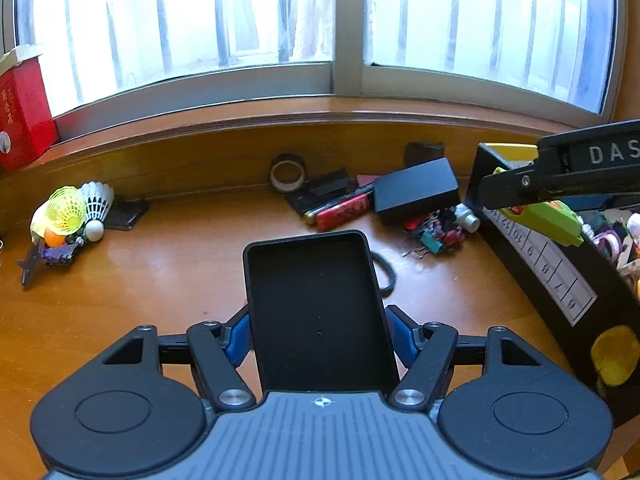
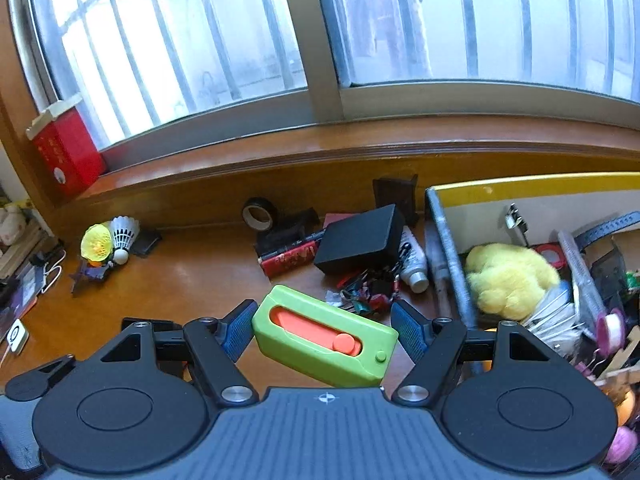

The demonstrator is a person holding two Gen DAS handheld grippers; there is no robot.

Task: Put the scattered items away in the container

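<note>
My left gripper (image 1: 319, 334) clamps a black tray (image 1: 316, 308) over bare desk short of the container (image 2: 452, 248); my right gripper (image 2: 324, 330) pinches one green box (image 2: 324, 340) just left of its rim. Two shuttlecocks (image 2: 116, 238) lie far left of it.

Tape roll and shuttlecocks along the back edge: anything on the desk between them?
Only a small dark flat item right beside the shuttlecocks; from there to the tape roll the wood is bare, shown in both wrist views.
</note>
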